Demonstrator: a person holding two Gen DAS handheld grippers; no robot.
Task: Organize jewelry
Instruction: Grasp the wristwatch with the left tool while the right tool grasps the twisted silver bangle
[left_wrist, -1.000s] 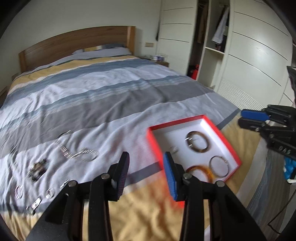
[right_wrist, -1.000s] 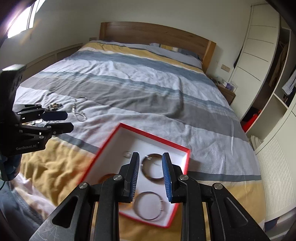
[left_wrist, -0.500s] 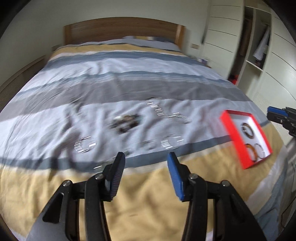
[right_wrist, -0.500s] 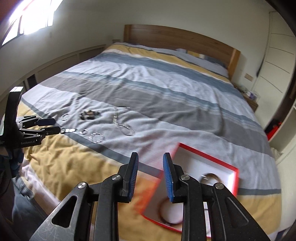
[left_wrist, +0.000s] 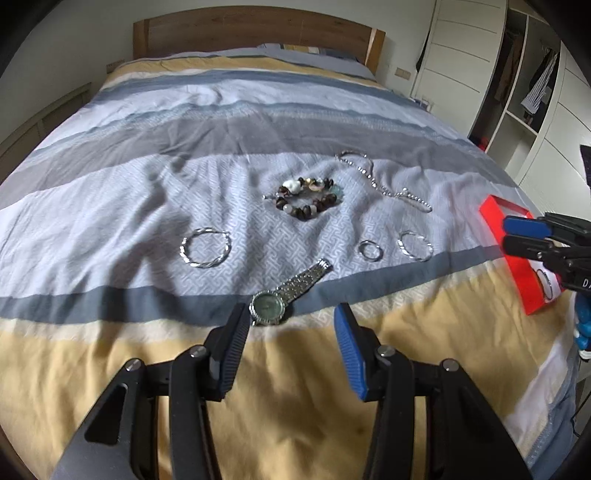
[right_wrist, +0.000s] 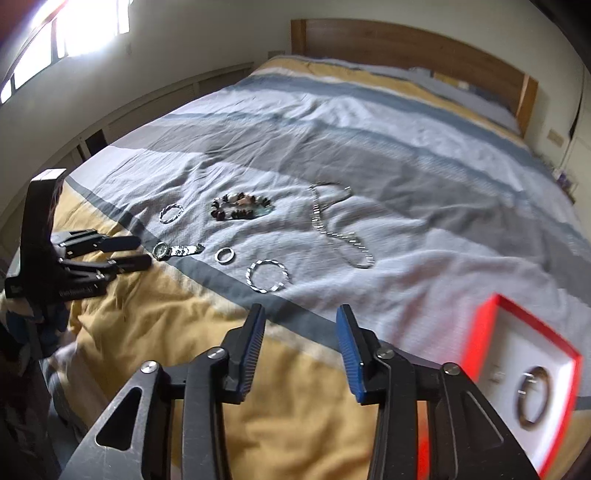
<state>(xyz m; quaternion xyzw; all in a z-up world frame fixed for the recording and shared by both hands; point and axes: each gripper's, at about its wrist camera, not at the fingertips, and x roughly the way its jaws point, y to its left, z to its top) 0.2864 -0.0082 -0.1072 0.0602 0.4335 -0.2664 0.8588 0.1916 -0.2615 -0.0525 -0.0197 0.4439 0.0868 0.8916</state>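
Loose jewelry lies on the striped bedspread. A silver watch lies just ahead of my open, empty left gripper. Beyond it are a twisted silver bangle, a small ring, another twisted bangle, a beaded bracelet and a silver chain. The red box with white lining holds a brown bangle. My right gripper is open and empty, above the yellow stripe, near the twisted bangle.
The bed has a wooden headboard. White wardrobes with open shelves stand to the right. A window and low wall panelling lie to the left. The red box sits near the bed's right front corner.
Both grippers have swung left, away from the red box, toward the loose jewelry. The left gripper now faces the watch. The right gripper's fingers have opened wider.
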